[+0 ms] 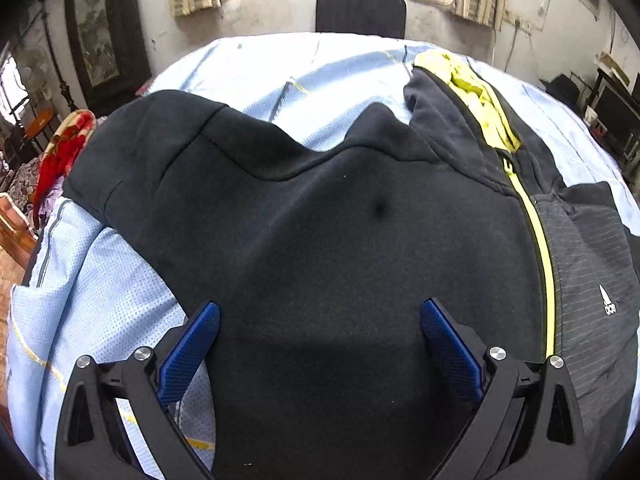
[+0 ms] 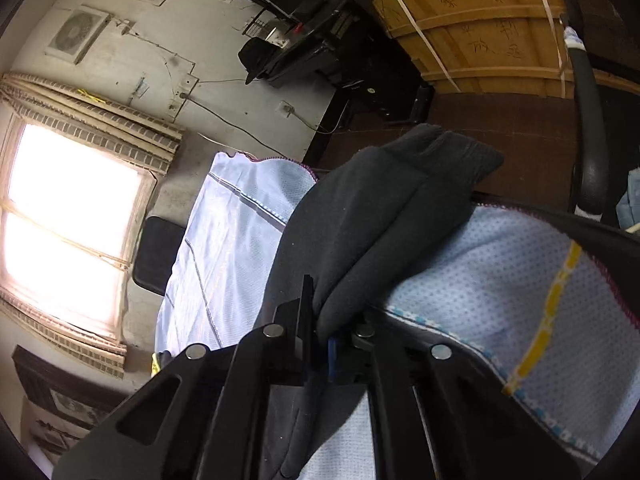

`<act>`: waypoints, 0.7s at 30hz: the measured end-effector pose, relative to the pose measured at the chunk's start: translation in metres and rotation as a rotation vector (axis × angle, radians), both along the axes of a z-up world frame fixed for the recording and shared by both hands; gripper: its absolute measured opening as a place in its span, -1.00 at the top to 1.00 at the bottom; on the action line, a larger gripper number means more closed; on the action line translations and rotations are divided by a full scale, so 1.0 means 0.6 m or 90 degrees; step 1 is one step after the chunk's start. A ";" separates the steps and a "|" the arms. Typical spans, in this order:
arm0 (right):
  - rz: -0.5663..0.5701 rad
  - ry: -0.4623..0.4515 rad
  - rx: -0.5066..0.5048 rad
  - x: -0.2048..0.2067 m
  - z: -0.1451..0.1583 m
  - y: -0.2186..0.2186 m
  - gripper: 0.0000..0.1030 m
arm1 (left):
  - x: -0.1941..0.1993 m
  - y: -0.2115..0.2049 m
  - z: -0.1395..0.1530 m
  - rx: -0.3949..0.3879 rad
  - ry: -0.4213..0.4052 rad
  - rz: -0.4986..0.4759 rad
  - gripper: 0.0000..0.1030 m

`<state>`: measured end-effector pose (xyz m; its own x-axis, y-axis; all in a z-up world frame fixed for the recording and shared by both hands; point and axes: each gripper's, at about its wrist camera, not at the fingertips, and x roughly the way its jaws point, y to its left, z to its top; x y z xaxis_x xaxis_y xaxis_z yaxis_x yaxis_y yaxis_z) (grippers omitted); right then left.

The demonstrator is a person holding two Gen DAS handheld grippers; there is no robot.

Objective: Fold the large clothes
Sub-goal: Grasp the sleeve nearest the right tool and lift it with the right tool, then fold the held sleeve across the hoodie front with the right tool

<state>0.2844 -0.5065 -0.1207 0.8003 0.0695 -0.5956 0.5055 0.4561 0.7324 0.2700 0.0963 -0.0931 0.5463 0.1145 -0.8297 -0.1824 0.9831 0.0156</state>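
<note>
A black zip jacket (image 1: 320,232) with a yellow zipper (image 1: 540,248) and a yellow-lined hood (image 1: 476,88) lies spread on a light blue sheet (image 1: 100,280). One side is folded over the body. My left gripper (image 1: 320,316) is open above the jacket, its blue fingers (image 1: 192,352) wide apart and empty. In the right wrist view my right gripper (image 2: 320,320) is shut on the jacket's black sleeve (image 2: 360,232), whose ribbed cuff (image 2: 452,156) lies toward the sheet's far edge.
A black chair back (image 1: 360,12) stands beyond the table under a bright window. A red floral blanket (image 1: 60,152) lies at the left. A wooden crate (image 2: 480,28), black equipment (image 2: 304,40) and a chair arm (image 2: 588,120) stand past the table's right edge.
</note>
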 end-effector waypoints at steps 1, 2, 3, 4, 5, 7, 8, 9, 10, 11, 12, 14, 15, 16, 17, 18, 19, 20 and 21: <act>0.004 -0.010 0.000 -0.001 0.006 0.001 0.91 | 0.000 0.000 0.001 0.000 0.004 -0.007 -0.93; 0.015 -0.028 -0.011 -0.003 0.021 0.007 0.91 | 0.001 0.002 0.002 -0.006 0.012 -0.015 -0.93; 0.025 -0.040 -0.026 -0.004 0.033 0.014 0.91 | -0.001 0.009 0.006 -0.027 0.010 -0.015 -0.93; 0.036 -0.053 -0.044 -0.004 0.049 0.023 0.91 | -0.006 0.017 0.009 -0.048 0.005 -0.011 -0.93; 0.052 -0.069 -0.070 -0.005 0.069 0.036 0.91 | -0.008 0.024 0.013 -0.071 -0.002 -0.008 -0.93; 0.081 -0.099 -0.122 -0.009 0.105 0.064 0.91 | -0.014 0.041 0.026 -0.118 -0.019 0.002 -0.93; 0.095 -0.110 -0.144 -0.011 0.120 0.078 0.91 | -0.018 0.046 0.032 -0.133 -0.028 0.008 -0.93; 0.105 -0.119 -0.157 -0.013 0.130 0.088 0.91 | -0.023 0.052 0.038 -0.141 -0.038 0.018 -0.93; 0.118 -0.128 -0.168 -0.013 0.140 0.100 0.91 | -0.027 0.055 0.042 -0.139 -0.046 0.028 -0.93; 0.136 -0.141 -0.176 -0.014 0.152 0.115 0.91 | -0.030 0.056 0.046 -0.133 -0.052 0.034 -0.93; 0.151 -0.149 -0.183 -0.014 0.159 0.127 0.91 | -0.031 0.056 0.051 -0.128 -0.059 0.037 -0.93; 0.183 -0.163 -0.205 -0.015 0.175 0.160 0.91 | -0.033 0.052 0.059 -0.122 -0.070 0.035 -0.93; 0.204 -0.173 -0.223 -0.016 0.186 0.185 0.91 | -0.035 0.050 0.063 -0.120 -0.073 0.032 -0.93; 0.215 -0.178 -0.234 -0.018 0.191 0.200 0.91 | -0.036 0.047 0.066 -0.117 -0.077 0.027 -0.93; 0.238 -0.188 -0.258 -0.024 0.201 0.229 0.91 | -0.037 0.040 0.071 -0.112 -0.082 0.021 -0.93; 0.260 -0.195 -0.281 -0.026 0.209 0.255 0.91 | -0.039 0.037 0.073 -0.107 -0.086 0.018 -0.93; 0.278 -0.199 -0.300 -0.030 0.215 0.276 0.91 | -0.042 0.032 0.076 -0.102 -0.089 0.013 -0.93; 0.308 -0.204 -0.332 -0.033 0.221 0.310 0.91 | -0.043 0.025 0.078 -0.096 -0.093 0.008 -0.93; 0.334 -0.206 -0.358 -0.036 0.222 0.341 0.91 | -0.044 0.024 0.080 -0.094 -0.094 0.004 -0.93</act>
